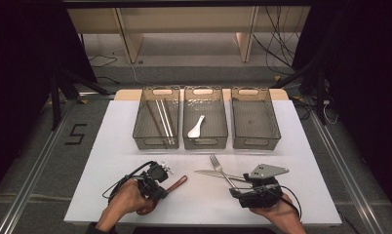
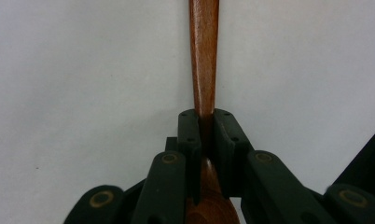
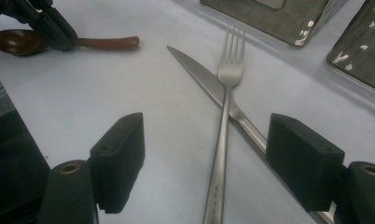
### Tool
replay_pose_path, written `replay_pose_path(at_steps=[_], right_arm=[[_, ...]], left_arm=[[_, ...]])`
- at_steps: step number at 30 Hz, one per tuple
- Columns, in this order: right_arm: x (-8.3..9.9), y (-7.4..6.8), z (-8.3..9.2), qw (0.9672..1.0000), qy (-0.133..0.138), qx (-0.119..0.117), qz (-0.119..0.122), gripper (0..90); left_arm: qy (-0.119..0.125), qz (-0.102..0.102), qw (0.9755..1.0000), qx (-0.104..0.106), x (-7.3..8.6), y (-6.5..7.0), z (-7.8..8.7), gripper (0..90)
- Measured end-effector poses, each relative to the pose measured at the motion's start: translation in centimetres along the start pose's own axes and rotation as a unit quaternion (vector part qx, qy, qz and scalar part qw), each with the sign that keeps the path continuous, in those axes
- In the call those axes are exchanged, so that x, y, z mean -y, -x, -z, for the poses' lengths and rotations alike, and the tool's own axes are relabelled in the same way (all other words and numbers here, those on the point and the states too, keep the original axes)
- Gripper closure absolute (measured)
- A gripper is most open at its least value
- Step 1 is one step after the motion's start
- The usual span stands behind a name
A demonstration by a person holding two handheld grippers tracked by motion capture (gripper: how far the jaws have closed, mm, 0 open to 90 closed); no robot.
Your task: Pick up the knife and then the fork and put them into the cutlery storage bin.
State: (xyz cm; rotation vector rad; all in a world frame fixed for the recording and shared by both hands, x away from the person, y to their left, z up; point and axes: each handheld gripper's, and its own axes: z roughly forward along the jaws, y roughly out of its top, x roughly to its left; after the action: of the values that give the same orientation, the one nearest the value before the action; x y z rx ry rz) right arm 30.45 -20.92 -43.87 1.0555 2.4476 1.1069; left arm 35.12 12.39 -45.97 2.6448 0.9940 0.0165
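Near the front edge of the white surface (image 1: 111, 146), toward its left corner, the left hand-held gripper (image 2: 203, 133) is clenched on the handle of a wooden spoon (image 2: 204, 56) that lies flat, its handle pointing toward the middle. Further right along the same edge, the right hand-held gripper (image 3: 206, 154) stands released, jaws wide apart over the handle of a fork (image 3: 225, 107) crossed over a knife (image 3: 199, 77). Three trays (image 1: 255, 124) sit in a row by the far edge

High view looks down from above the white table (image 1: 111, 146); both gripper views skim it closely, sharing the wooden spoon (image 3: 101, 43)
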Motion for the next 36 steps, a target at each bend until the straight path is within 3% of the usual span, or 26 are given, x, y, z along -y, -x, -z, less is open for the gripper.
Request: replay_pose_path(at_steps=[4,11,19,25,30,35,36], right_arm=[[0.0,0.0,0.0,1.0,0.0,0.0,0.0,29.0],[0.0,0.0,0.0,1.0,0.0,0.0,0.0,29.0],[0.0,0.0,-0.1,1.0,-0.001,-0.001,-0.001,29.0],[0.0,0.0,-0.1,1.0,-0.001,-0.001,-0.001,29.0],[0.0,0.0,-0.1,1.0,-0.001,-0.001,-0.001,28.9],[0.0,0.0,-0.1,1.0,-0.002,0.0,-0.002,29.0],[0.0,0.0,-0.2,1.0,-0.001,-0.001,-0.004,29.0]], left_arm=[[0.024,0.006,0.9997,0.007,0.0,-0.3,0.6,81.6],[0.045,0.016,0.9987,0.018,-0.1,-0.8,1.2,81.6],[0.078,0.026,0.9964,0.024,-0.5,-1.5,2.1,81.6],[0.105,0.036,0.9933,0.031,-1.2,-2.0,2.8,81.6],[0.14,0.046,0.9885,0.035,-2.1,-2.5,3.7,81.6],[0.153,0.047,0.9864,0.038,-2.8,-2.8,4.1,81.7],[0.162,0.05,0.9846,0.041,-3.1,-2.9,4.4,81.7]])
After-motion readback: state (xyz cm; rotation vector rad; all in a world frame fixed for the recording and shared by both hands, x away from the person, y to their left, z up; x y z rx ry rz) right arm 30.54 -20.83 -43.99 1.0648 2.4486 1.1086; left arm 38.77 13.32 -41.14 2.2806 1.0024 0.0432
